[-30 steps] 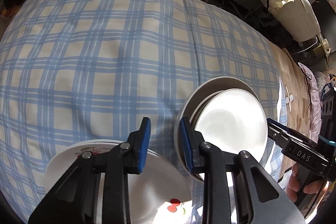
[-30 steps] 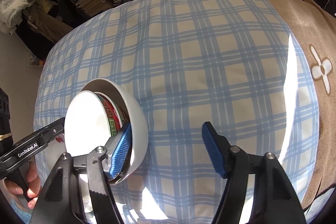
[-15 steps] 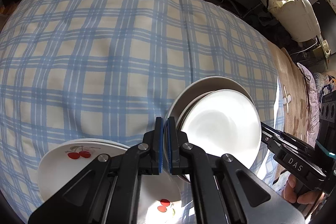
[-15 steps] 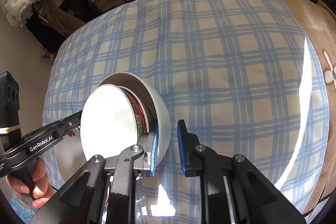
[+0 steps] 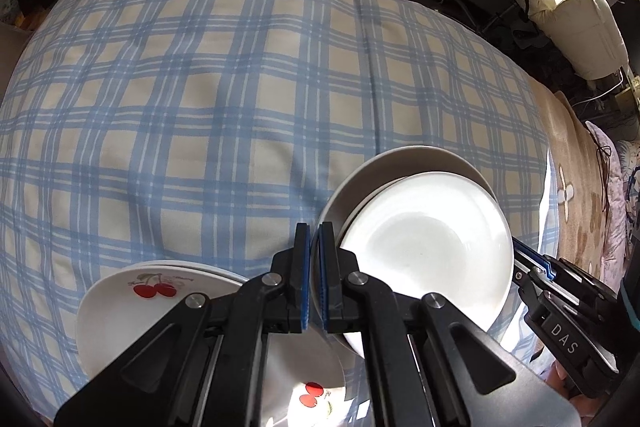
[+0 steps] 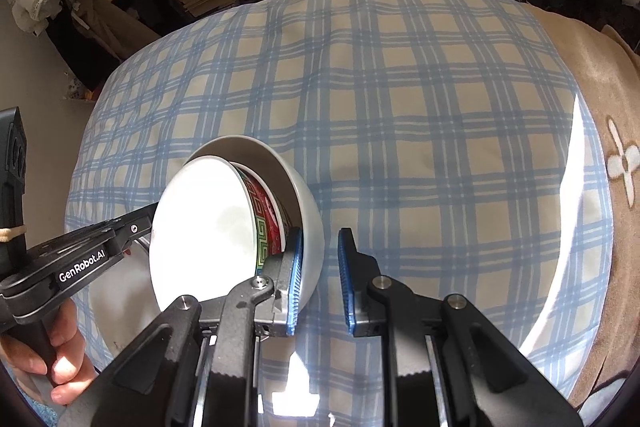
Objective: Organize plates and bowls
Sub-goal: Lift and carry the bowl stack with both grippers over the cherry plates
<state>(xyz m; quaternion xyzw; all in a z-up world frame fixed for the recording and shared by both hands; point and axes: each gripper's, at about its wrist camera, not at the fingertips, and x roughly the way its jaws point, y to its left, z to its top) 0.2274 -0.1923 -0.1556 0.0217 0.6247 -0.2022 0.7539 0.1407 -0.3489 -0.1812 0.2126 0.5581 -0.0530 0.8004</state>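
Bowls (image 5: 424,247) are sitting nested at lower right, near edge hidden behind fingers. Left gripper (image 5: 314,277) is clamping the outer rim; right gripper (image 6: 320,283) likewise, contact partly hidden.

Left tongs (image 5: 314,275) pinched together; right tongs (image 6: 320,283) narrowly parted.

A bed (image 5: 248,99) in blue-and-cream plaid cloth carries stacked cherry-print plates (image 5: 132,311) beside nested bowls (image 5: 424,239).

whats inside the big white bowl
A smaller bowl with a red and green patterned outside is nested, tilted, in the big white bowl. Its body hides the big bowl's bottom.
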